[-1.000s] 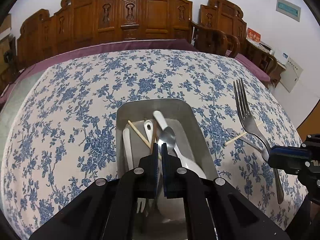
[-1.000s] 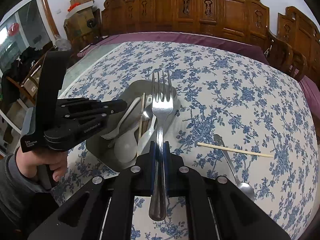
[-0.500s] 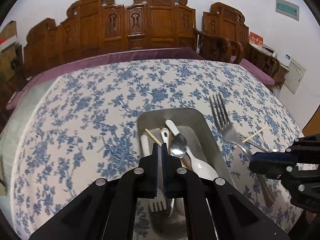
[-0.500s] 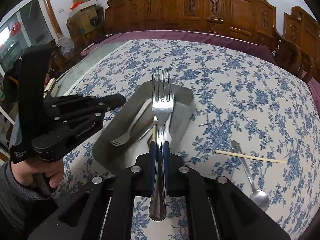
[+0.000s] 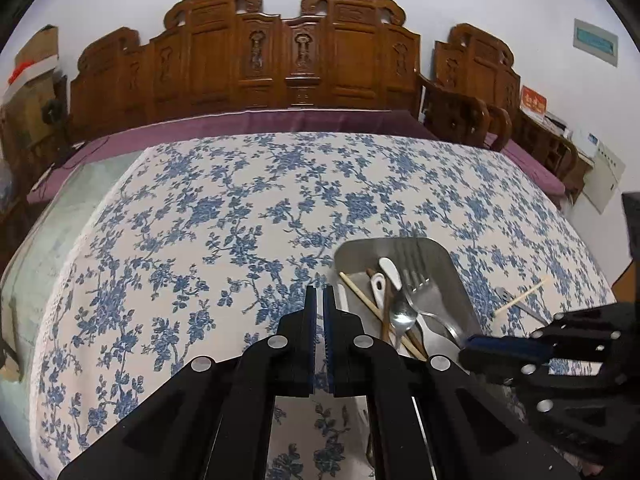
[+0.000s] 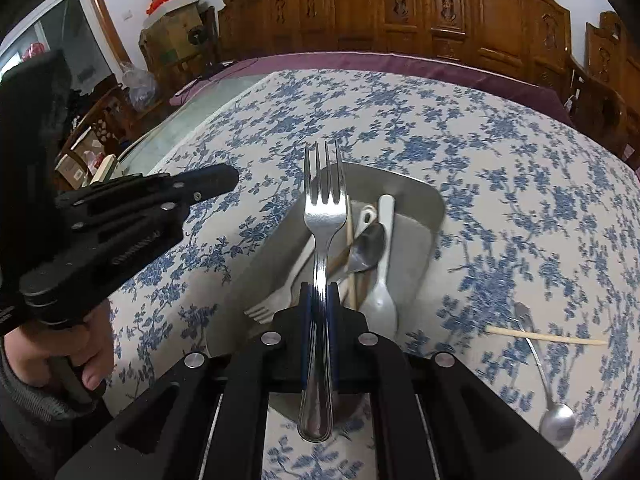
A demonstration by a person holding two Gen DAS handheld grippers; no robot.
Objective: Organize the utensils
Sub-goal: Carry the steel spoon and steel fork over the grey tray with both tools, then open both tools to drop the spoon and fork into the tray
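My right gripper (image 6: pixel 319 292) is shut on a metal fork (image 6: pixel 323 216) and holds it, tines forward, over the steel tray (image 6: pixel 416 196). The fork (image 5: pixel 420 292) and tray (image 5: pixel 360 252) also show in the left wrist view, with the right gripper (image 5: pixel 480 350) at the tray's near right. The tray holds a white spoon (image 6: pixel 382 280), a metal spoon (image 6: pixel 366 252), a white plastic fork (image 6: pixel 280 296) and chopsticks (image 6: pixel 350 256). My left gripper (image 5: pixel 319 300) is shut and empty, above the cloth left of the tray.
A metal spoon (image 6: pixel 548 396) and a single chopstick (image 6: pixel 548 337) lie on the blue floral tablecloth (image 6: pixel 500 160) right of the tray. Carved wooden chairs (image 5: pixel 292 60) line the table's far side. Boxes (image 6: pixel 172 12) and clutter stand beyond the left edge.
My left gripper has moved left, off the tray, and stays shut. My right gripper has carried the fork further over the tray and lower toward it.
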